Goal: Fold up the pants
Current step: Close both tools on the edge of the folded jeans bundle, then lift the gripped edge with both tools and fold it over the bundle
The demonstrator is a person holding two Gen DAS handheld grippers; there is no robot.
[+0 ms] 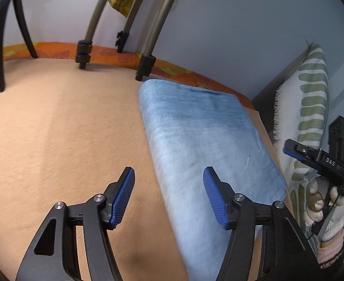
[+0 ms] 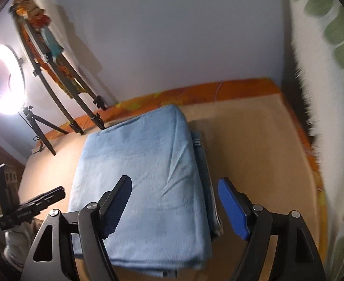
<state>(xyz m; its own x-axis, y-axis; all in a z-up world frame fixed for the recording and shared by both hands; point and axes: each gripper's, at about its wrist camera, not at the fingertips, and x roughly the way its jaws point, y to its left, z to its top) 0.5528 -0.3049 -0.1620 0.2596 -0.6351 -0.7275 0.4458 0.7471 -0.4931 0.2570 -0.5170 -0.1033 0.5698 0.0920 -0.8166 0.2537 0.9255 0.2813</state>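
Left gripper (image 1: 169, 195) open, empty, above folded blue pants (image 1: 202, 140) on tan bed cover (image 1: 54, 128). Right gripper (image 2: 174, 205) open over same pants; soft, limp, probably light; best pinched at layered right edge.

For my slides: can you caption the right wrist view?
Open right gripper hovers over folded light-blue pants on a tan bed cover, ring light glowing at left.

**Cloth, plastic and metal**

The folded pants (image 2: 143, 175) are soft, matt blue cloth over a felt-like tan blanket (image 1: 54, 128). The left hand-held gripper (image 1: 169, 197) has ribbed blue pads on matt black plastic with shiny metal rivets. The pillow (image 1: 312, 98) looks fringed and woven
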